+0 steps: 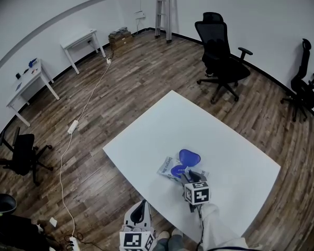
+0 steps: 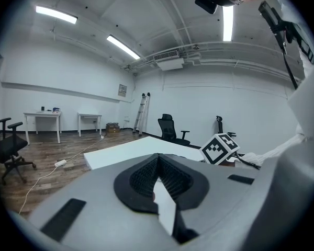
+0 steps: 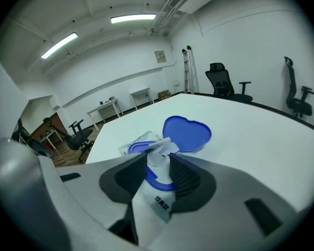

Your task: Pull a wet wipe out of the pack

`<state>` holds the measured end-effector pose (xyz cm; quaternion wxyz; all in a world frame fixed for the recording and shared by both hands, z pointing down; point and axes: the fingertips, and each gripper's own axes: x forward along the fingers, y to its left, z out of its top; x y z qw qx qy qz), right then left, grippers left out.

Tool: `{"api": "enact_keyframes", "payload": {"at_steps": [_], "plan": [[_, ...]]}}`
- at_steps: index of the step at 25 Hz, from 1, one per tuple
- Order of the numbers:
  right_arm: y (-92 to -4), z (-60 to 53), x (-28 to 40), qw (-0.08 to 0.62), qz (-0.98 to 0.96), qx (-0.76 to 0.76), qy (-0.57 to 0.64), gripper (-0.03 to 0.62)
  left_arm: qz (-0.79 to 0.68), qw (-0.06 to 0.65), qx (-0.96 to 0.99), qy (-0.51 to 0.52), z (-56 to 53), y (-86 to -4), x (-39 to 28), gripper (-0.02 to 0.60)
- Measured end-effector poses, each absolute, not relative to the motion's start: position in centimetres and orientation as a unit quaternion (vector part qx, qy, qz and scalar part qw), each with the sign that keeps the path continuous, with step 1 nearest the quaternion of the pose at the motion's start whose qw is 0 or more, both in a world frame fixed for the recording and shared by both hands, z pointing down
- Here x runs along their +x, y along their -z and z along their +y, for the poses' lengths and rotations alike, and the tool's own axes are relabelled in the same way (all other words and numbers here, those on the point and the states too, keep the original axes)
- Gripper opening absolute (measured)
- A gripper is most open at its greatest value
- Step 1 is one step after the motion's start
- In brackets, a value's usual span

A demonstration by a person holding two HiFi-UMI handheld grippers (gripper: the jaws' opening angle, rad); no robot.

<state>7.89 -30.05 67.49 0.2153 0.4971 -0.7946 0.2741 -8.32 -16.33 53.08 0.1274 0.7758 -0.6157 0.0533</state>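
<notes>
Right gripper view, our right gripper (image 3: 158,158) fingers pinch the wet wipe (image 3: 165,147) (pack (image 3: 132,146) beneath them), left gripper (image 2: 158,161) clenched.

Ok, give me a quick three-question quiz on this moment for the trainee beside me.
1. True or false: the pack's blue lid is shut.
2. The left gripper's jaws are: A) together, empty; B) on the lid; C) wide apart.
3. Fill in: the right gripper has a white ____ between its jaws.
Key: 1 false; 2 A; 3 wet wipe.
</notes>
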Motion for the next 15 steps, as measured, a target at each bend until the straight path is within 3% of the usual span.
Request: {"api": "enact_keyframes", "payload": {"at_steps": [12,15], "plan": [[-68.2,-30.7,7.4,0.264,-0.795,0.476,-0.267,0.135,-0.624,0.132,0.768,-0.054,-15.9,-53.3,-9.0,-0.003],[-68.9,-30.8,7.7,0.272,-0.791,0.481,-0.263,0.082,-0.626,0.131,0.767,-0.055,-15.8,-53.5,-9.1,-0.003]]}}
